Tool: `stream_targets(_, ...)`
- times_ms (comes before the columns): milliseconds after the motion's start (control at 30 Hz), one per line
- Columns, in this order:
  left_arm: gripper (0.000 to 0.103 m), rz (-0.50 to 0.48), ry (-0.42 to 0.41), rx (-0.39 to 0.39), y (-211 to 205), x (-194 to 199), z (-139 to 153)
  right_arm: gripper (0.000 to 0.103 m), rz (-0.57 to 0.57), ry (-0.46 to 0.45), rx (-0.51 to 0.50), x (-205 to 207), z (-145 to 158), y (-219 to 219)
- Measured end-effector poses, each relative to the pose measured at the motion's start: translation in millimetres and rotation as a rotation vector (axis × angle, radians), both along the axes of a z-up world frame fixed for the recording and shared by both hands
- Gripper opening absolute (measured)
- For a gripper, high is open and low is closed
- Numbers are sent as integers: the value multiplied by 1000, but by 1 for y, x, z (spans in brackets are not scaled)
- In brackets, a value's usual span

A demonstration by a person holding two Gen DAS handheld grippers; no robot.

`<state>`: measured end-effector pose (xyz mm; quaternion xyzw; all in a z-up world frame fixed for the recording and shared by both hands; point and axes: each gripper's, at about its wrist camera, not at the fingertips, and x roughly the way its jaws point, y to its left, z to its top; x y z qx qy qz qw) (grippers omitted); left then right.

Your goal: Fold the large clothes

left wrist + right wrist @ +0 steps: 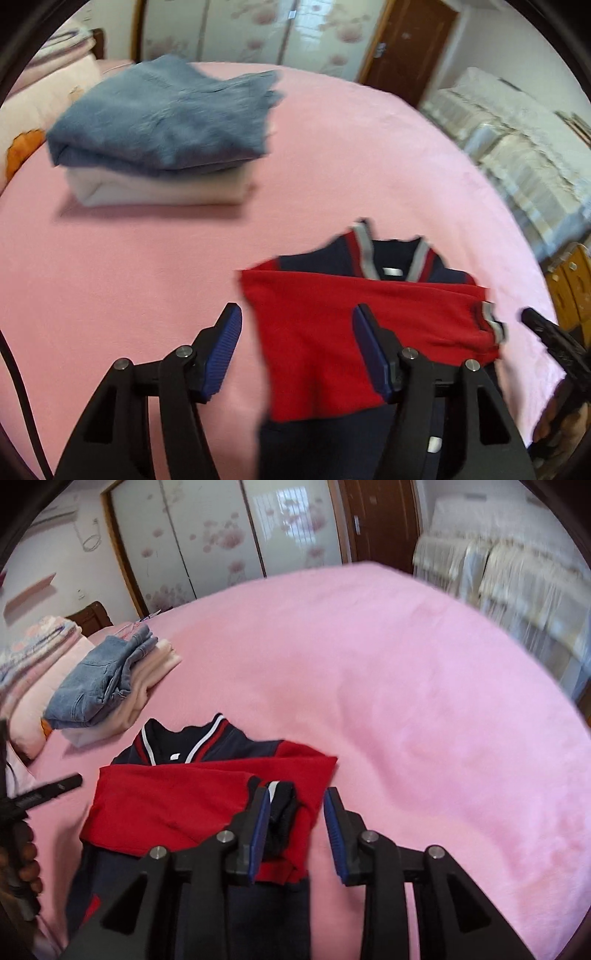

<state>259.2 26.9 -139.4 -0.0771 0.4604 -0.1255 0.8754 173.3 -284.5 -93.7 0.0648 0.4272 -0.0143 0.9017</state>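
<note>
The red and navy jacket [332, 332] lies on the pink bed [147, 277], collar away from the person, both sleeves folded across the chest so the body makes a narrow block ready for its next fold. The left gripper [297, 350] hovers over the jacket's near left edge, fingers [225, 347] parted and gripping nothing. The right gripper [295, 834] hangs above the striped cuff [280, 805] of the top sleeve; its fingers stand apart, and as far as the blur allows me to judge, the pads are clear of the cloth, so the cuff looks let go where it was meant to rest.

A stack of folded jeans [96, 686] and a pale garment [147, 683] sits toward the head of the bed, well apart from the jacket. To the right the bed is bare pink out to its edge, plenty of room to turn the hem up toward the collar.
</note>
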Motion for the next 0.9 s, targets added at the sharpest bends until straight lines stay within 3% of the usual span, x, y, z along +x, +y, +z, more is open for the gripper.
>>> stream_targets(67,61,-36,5,-10,-21,0,-4,28,35,3,-19,2,-2,12)
stream_targets(100,61,-43,11,-6,-28,0,-8,18,53,1,-20,4,-4,19)
stream_targets(200,42,-60,65,-8,-46,0,-30,10,117,37,34,14,-21,41)
stream_targets(267,29,-45,108,66,-54,-1,-48,9,123,69,-21,17,-37,50)
stream_targets(300,29,-32,122,105,-54,-1,-57,7,101,104,-63,19,-50,48)
stream_targets(367,29,-35,128,85,-48,-2,-65,0,67,126,-34,16,-61,36)
stream_targets(467,29,-48,130,59,-42,-3,-66,0,23,112,28,4,-59,10)
stream_targets(567,29,-55,125,70,-43,-2,-67,0,21,109,26,0,-56,4)
stream_targets(767,31,-50,119,73,-45,-9,-53,0,-41,73,77,-9,-36,-12)
stream_targets(900,31,-94,68,53,-58,-17,-29,0,-55,88,103,-1,-31,-24)
